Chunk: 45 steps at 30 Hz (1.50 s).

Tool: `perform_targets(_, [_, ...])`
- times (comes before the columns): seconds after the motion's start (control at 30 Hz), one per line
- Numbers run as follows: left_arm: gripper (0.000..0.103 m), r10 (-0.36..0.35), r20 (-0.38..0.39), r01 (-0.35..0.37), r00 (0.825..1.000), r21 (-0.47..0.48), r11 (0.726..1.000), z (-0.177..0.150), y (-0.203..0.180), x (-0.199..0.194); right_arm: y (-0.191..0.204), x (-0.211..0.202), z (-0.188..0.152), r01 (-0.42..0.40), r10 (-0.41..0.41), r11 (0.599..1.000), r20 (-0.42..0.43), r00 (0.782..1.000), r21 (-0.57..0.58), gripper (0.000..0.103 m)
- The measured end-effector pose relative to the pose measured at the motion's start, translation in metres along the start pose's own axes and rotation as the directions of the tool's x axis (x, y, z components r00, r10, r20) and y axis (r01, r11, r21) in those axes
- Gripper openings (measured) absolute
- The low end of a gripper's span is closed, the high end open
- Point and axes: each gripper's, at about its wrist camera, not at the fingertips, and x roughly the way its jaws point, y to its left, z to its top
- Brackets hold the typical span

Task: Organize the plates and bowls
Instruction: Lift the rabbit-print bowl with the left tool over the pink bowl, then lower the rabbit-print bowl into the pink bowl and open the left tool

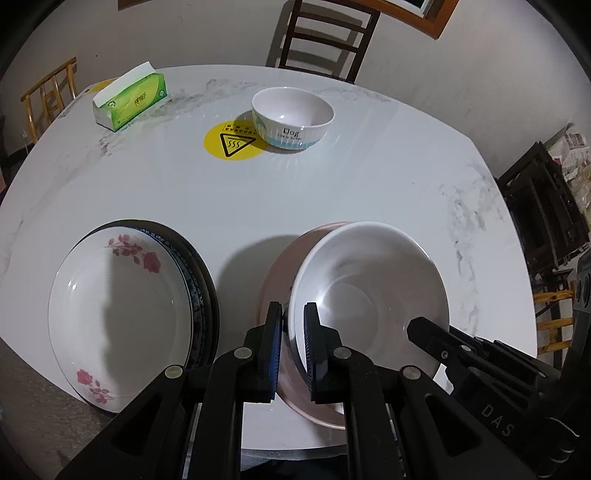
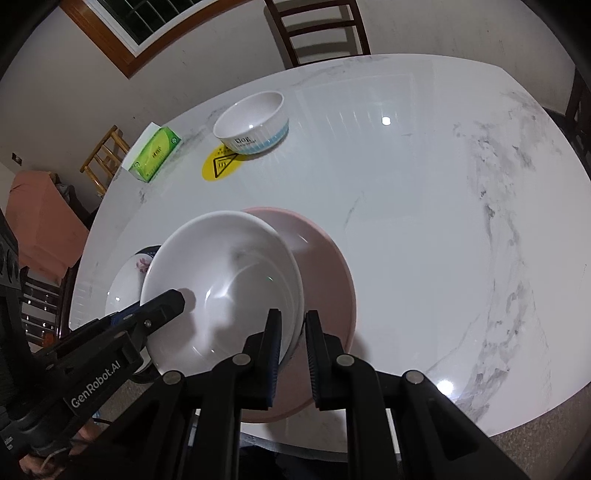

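A plain white bowl [image 1: 369, 291] is held tilted over a pink bowl [image 1: 280, 266] near the table's front edge. My left gripper [image 1: 293, 314] is shut on the white bowl's left rim. My right gripper [image 2: 293, 321] is shut on its right rim; the white bowl [image 2: 221, 280] and pink bowl [image 2: 325, 280] show there too. A flowered white plate [image 1: 122, 314] lies on a stack of darker plates at front left. A ribbed white bowl [image 1: 291, 118] with blue marks stands at the far middle.
A green tissue box [image 1: 129, 98] lies at the far left of the marble table [image 1: 369, 184]. A yellow warning sticker [image 1: 231, 142] sits beside the ribbed bowl. Chairs stand around the table, one [image 1: 325, 33] at the far side.
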Motion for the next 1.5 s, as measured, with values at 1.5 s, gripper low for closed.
perform_targets(1.5, [0.022, 0.074, 0.017, -0.075, 0.997, 0.093, 0.993, -0.002, -0.016, 0.013, 0.012, 0.007, 0.007, 0.057, -0.056, 0.998, 0.027, 0.998, -0.037, 0.017])
